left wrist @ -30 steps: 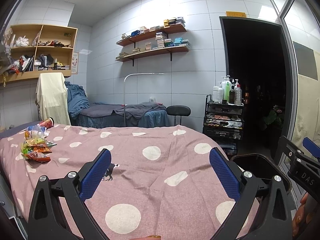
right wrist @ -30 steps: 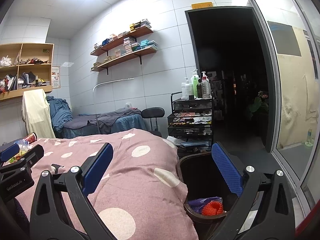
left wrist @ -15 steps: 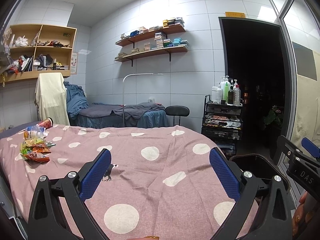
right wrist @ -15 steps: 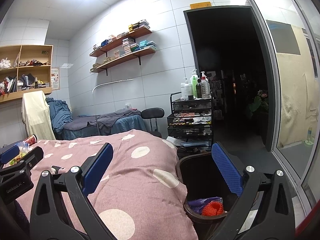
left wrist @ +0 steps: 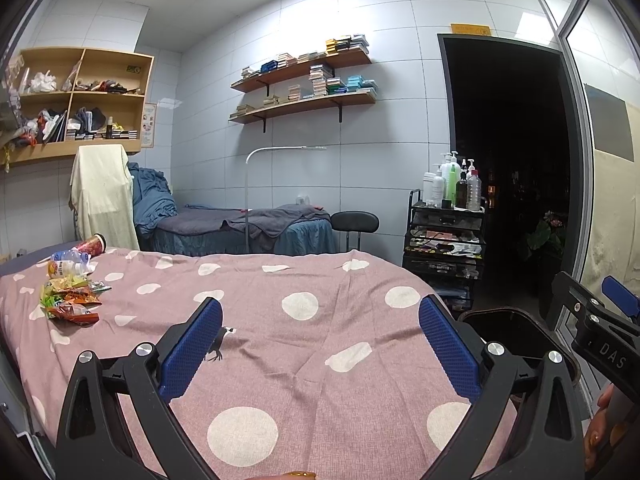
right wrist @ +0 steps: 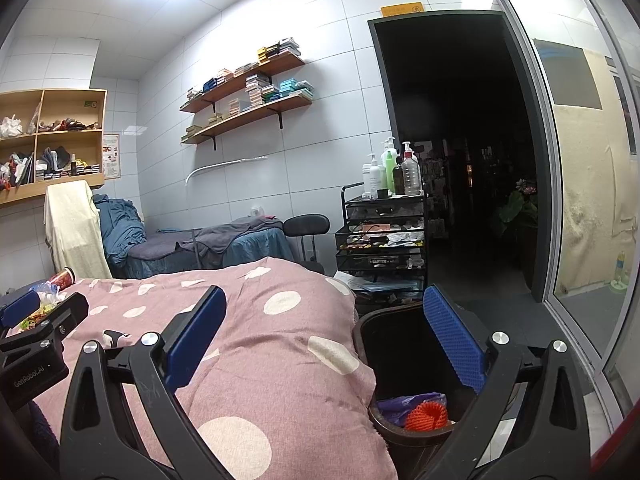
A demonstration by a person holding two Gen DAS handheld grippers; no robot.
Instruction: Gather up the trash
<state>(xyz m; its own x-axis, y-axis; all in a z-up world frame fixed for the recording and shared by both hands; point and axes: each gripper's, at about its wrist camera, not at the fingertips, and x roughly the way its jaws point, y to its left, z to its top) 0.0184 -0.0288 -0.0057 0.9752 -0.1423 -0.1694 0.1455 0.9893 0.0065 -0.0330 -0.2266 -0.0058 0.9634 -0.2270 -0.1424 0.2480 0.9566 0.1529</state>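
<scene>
A pile of snack wrappers (left wrist: 70, 304), a plastic bottle (left wrist: 68, 264) and a red cup (left wrist: 92, 245) lie at the far left of a pink polka-dot bed cover (left wrist: 280, 344). A dark trash bin (right wrist: 404, 364) stands by the bed's right side, with purple and orange trash (right wrist: 424, 416) inside. My left gripper (left wrist: 320, 344) is open and empty above the bed. My right gripper (right wrist: 324, 344) is open and empty, its right finger over the bin. The right gripper also shows at the right edge of the left wrist view (left wrist: 600, 332).
A black rolling cart (right wrist: 380, 248) with bottles on top stands behind the bin. A black stool (left wrist: 354, 222) and a second bed (left wrist: 240, 228) are at the back. A dark doorway (left wrist: 508, 160) and a glass sliding door (right wrist: 580, 200) are at the right.
Both grippers have drifted slightly; the view has shifted a little. Both stay open and empty.
</scene>
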